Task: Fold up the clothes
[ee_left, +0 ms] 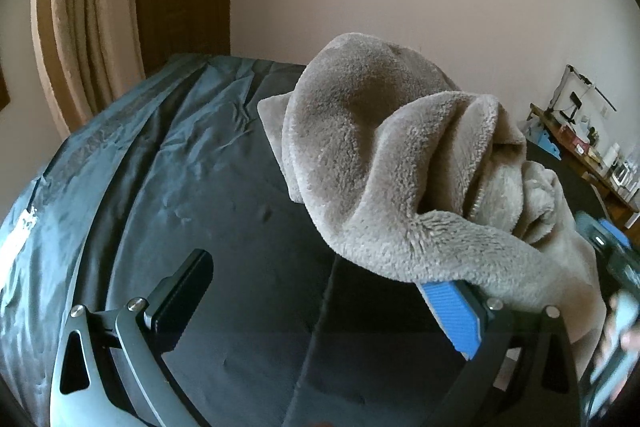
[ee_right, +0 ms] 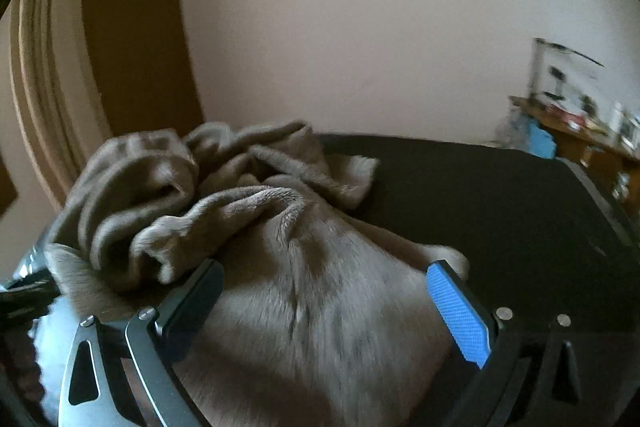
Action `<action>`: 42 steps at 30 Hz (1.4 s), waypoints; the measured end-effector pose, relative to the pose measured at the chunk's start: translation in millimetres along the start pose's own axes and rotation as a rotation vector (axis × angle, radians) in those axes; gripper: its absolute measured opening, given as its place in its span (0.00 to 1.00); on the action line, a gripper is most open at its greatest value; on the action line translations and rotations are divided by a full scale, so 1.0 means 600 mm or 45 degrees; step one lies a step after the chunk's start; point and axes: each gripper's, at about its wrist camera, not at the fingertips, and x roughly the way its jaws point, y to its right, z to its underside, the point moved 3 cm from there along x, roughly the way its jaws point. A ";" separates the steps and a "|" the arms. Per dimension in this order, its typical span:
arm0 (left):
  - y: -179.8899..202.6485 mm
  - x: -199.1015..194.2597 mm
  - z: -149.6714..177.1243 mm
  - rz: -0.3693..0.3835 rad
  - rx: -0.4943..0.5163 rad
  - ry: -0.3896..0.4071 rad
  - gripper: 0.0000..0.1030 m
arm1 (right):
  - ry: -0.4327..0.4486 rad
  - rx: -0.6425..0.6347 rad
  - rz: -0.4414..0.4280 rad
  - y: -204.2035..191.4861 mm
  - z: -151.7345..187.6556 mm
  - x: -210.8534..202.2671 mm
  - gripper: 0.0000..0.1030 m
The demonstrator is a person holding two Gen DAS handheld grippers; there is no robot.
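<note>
- The fleece garment (ee_left: 400, 167) lies in a heap on the bed (ee_left: 180, 187).
- One fold hangs over the left gripper's (ee_left: 320, 287) right finger.
- A cluttered table (ee_left: 580, 143) stands behind, right of the bed.

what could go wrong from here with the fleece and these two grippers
1. The fleece garment lies bunched, with a fold draped over the left gripper's blue finger; its jaws stand open, so moving away may drag the heap.
2. The right gripper is open over a smooth stretch of fabric, no edge between the fingers; closing here may pinch several layers.
3. The exposed zipper could snag on a finger.
</note>
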 end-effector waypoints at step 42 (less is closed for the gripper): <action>-0.017 0.014 -0.024 -0.074 0.072 0.024 1.00 | -0.140 -0.145 -0.112 -0.129 0.071 0.056 0.64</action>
